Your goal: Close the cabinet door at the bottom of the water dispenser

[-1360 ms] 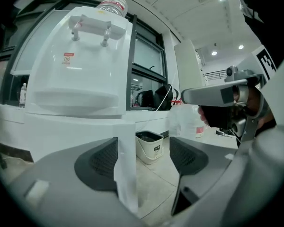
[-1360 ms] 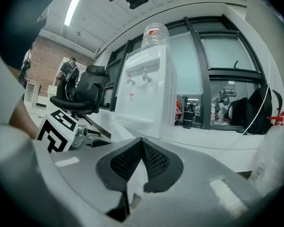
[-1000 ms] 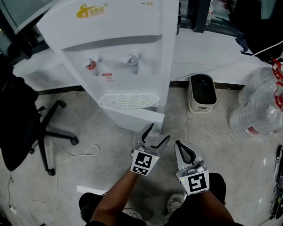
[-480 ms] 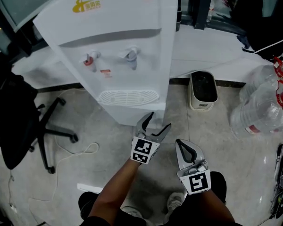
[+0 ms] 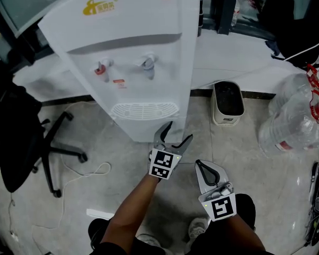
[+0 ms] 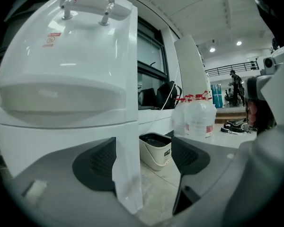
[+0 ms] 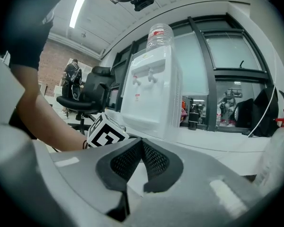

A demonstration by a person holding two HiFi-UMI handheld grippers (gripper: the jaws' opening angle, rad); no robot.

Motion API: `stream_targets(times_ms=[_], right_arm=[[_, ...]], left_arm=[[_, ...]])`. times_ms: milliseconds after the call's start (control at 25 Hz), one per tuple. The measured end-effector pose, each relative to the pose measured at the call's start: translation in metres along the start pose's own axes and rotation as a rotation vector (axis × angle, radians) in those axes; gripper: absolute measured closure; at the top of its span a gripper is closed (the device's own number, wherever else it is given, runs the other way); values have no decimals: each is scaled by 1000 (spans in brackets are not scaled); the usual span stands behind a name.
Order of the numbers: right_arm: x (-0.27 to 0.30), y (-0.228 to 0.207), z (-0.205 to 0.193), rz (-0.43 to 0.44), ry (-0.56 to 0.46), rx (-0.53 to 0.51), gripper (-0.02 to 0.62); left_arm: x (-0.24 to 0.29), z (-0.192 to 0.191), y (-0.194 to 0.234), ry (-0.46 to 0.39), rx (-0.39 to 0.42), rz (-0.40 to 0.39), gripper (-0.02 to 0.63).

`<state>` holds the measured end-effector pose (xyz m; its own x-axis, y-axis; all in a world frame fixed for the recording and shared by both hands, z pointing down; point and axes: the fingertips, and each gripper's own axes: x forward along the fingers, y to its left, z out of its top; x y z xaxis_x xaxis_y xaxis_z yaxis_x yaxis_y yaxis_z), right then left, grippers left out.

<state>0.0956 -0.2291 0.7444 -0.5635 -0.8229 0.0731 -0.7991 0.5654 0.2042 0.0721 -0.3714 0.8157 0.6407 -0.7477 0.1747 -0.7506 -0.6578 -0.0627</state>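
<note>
left gripper (image 5: 179, 132): jaws spread wide, clamping nothing; aimed at the bottom front-right corner of the water dispenser (image 5: 143, 62).
cabinet door (image 6: 127, 174): thin white panel, edge-on in the left gripper view, standing out from the dispenser's bottom right corner, not shut.
door vs left gripper: between the spread jaws, overlapping the inner edge of the left jaw, clear gap to the right jaw. Contact with the left jaw: cannot tell.
head view: door mostly hidden behind the left gripper.
right gripper (image 5: 201, 166): jaws pressed together at the tips, nothing between; right of the left gripper, nearer the person, apart from the dispenser.
water dispenser: upright on the floor (image 5: 122, 158), back to a low white ledge (image 5: 244, 57); two taps (image 5: 103, 68) and a drip grille (image 5: 144, 110) above the door.
bin (image 5: 228, 105): on the floor just right of the dispenser, against the ledge.
water jugs (image 5: 295, 121): at the right edge of the floor.
office chair (image 5: 21, 137): left of the dispenser.
</note>
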Motion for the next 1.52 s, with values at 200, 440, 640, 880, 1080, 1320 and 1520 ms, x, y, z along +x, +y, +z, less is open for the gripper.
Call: stream_targets(times_ms=[200,440,640,880,1080,1320,1520], right_arm=[[4,-2,-1,-2,-4,30,592],[10,2,1,-23,5,105,592],[13,17,50,-5,-27,119,592],[14,21,193,5,-39,202,592],[-1,10,308,51,-5,196,592],[-12,2,430,163,9,112,592],[-40,3,498,183,27,95,593]], left_arm=[[-21,6,-10,-37,-38,7,222],[-67,28,-34,-92,-44,-6,294],[-119,85,-38,-116,5,15,382],[-189,196,-16,-101,-27,154,535],[-250,296,-8,-49,-65,183,589],[-318,419,8,-36,-88,240,589],[-360,488,-9,-34,-130,273,589]])
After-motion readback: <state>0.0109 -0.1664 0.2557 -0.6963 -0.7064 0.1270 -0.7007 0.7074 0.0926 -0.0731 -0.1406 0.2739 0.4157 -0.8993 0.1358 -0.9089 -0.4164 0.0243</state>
